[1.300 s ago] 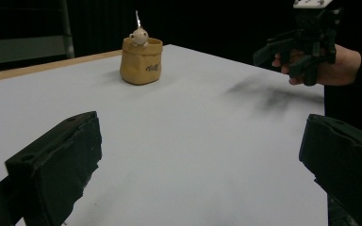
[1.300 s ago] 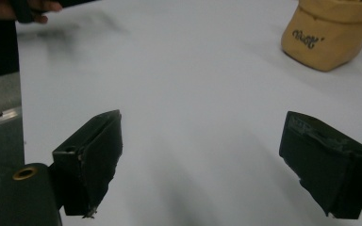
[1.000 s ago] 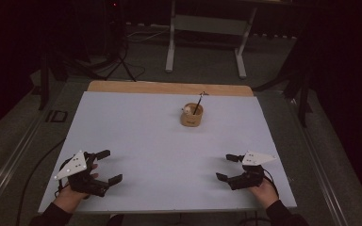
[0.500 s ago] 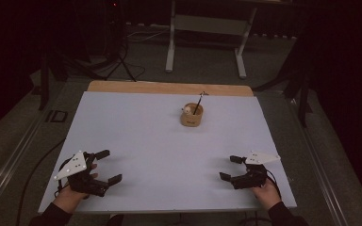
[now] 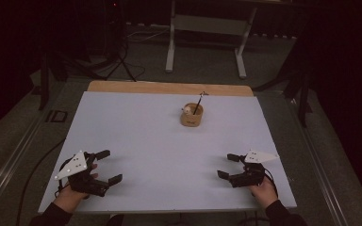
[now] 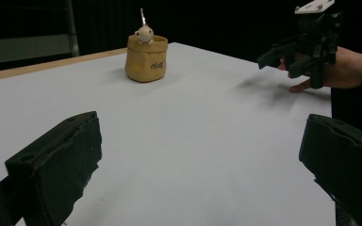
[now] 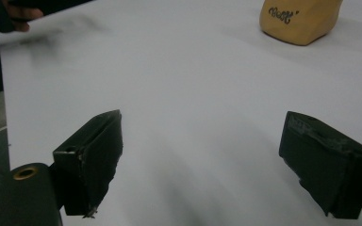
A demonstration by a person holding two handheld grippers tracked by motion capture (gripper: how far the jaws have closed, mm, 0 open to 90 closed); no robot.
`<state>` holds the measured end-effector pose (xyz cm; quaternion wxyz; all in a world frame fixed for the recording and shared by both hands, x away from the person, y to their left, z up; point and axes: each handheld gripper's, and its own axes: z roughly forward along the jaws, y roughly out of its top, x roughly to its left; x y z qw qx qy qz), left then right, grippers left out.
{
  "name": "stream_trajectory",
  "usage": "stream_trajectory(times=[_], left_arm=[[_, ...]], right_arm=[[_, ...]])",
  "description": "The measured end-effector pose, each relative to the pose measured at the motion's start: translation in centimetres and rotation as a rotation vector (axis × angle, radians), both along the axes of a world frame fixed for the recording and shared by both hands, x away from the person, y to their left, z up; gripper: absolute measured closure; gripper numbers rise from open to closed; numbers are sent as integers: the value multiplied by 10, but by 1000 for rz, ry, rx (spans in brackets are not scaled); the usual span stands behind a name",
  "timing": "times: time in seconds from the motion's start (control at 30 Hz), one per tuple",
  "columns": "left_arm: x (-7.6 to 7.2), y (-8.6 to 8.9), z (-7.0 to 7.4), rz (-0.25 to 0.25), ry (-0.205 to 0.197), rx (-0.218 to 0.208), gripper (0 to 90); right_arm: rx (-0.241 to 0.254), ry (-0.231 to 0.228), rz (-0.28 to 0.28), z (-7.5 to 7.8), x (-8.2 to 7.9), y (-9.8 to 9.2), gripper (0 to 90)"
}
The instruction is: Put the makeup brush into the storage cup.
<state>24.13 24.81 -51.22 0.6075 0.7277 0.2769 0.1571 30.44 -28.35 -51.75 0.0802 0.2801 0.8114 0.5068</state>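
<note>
Left tongs (image 5: 109,165): you held them low over the near left corner of the tabletop (image 5: 146,132), jaws spread wide, nothing between them. In the left gripper view the two black jaws stood far apart at the bottom corners, with bare white surface between. The grey three-cornered plate sat on top, and your left hand (image 5: 70,195) gripped the handle from behind.

Right tongs (image 5: 229,165): you held them low over the near right corner, jaws likewise wide apart and empty. In the right gripper view both jaws rose from the bottom edge with only white tabletop between them. Your right hand (image 5: 264,190) closed on the handle from behind, a finger resting toward the surface as seen in the left gripper view (image 6: 339,66).

Spacing: the two tongs were well apart from each other, one at each near corner, both jaw pairs aimed inward and forward across the tabletop.

Small tan pot (image 5: 192,115): it stood upright well ahead of both tongs, far side of the tabletop, nearer to the right tongs' line than the left. Neither tongs touched it. From the left tongs it lay ahead and to the right; from the right tongs, ahead and slightly to the left. Dark lettering showed on its side (image 7: 283,14); what it read was too small to tell.

Contents of the pot: a small pale round object (image 6: 144,33) sat at the rim, and a thin dark stick (image 5: 199,102) rose tilted out of the top.
</note>
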Motion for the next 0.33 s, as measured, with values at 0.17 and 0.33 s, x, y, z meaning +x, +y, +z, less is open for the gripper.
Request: stream_trajectory(times=[0.17,0.33], left_arm=[[0,0,0,2,-2,-3,1],[0,0,0,2,-2,-3,1]], right_arm=[[4,-1,-2,0,0,0,140],[4,0,-3,1,0,0,140]])
